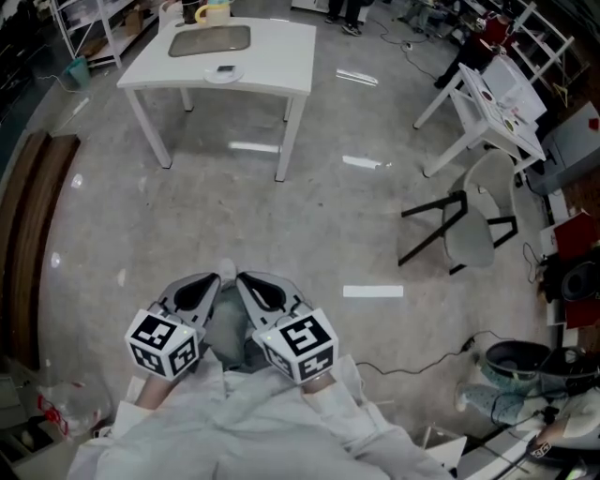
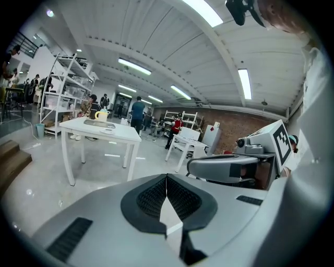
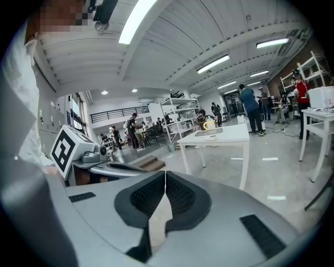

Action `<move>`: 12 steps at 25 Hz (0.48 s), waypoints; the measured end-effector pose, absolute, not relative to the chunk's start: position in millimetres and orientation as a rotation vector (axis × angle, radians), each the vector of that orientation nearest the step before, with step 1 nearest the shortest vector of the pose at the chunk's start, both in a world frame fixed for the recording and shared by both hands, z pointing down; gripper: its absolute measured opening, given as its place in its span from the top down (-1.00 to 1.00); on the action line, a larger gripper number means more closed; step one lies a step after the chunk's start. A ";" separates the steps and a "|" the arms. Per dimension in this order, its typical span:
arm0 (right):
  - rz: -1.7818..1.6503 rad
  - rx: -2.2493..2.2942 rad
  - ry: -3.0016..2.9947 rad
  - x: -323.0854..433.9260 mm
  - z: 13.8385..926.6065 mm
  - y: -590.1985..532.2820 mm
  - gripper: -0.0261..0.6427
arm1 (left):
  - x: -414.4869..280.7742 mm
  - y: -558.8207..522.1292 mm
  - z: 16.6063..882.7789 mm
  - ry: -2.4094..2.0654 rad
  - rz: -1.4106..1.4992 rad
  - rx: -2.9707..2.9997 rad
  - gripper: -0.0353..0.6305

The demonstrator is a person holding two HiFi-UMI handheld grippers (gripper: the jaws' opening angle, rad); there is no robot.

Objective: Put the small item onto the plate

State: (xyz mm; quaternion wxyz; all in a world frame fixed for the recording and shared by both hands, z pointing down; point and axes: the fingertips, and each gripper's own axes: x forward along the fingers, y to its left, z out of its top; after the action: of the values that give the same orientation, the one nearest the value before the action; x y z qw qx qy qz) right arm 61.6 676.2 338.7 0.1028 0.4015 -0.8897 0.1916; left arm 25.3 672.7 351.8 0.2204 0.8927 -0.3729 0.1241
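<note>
small dark item [image 1: 225,68] on the round white plate [image 1: 210,76] too small to identify, pale yellow mug [image 1: 214,11] cut off by the top edge, bystanders' legs [image 1: 349,14] likewise cropped

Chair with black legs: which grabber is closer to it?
Right. The right gripper is on the side toward the chair, which stands off to its right across the floor. The left gripper is beside it, farther away.
</note>
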 end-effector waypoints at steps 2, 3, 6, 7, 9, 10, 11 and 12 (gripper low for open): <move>0.568 1.203 -2.611 62.9 342.9 663.7 0.87 | 25.7 660.8 356.5 -1.010 0.344 2.469 0.86; 0.571 1.217 -2.601 64.2 344.8 655.8 0.87 | 25.9 653.8 358.4 -0.999 0.347 2.469 0.86; 0.577 1.260 -2.582 67.5 347.0 628.1 0.87 | 25.7 628.6 360.1 -0.978 0.344 2.476 0.86; 0.572 1.273 -2.579 67.4 346.7 616.2 0.87 | 24.7 617.5 359.8 -0.976 0.341 2.479 0.86; 0.555 1.292 -2.578 63.8 345.8 588.7 0.87 | 20.2 591.4 359.2 -0.975 0.334 2.483 0.86; 0.546 1.297 -2.577 60.3 345.8 573.9 0.87 | 16.7 577.0 359.1 -0.974 0.332 2.484 0.86; 0.542 1.300 -2.575 56.4 346.2 558.8 0.87 | 12.6 562.1 358.9 -0.972 0.331 2.484 0.86; 0.541 1.302 -2.571 52.5 346.3 543.3 0.87 | 8.3 546.8 358.0 -0.970 0.331 2.484 0.86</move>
State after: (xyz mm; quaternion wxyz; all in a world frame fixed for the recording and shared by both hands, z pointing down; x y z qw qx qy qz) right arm 52.5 543.3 346.3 0.1045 0.4418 -0.8719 0.1834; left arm 8.3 546.8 358.0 0.2250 0.9007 -0.3517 0.1201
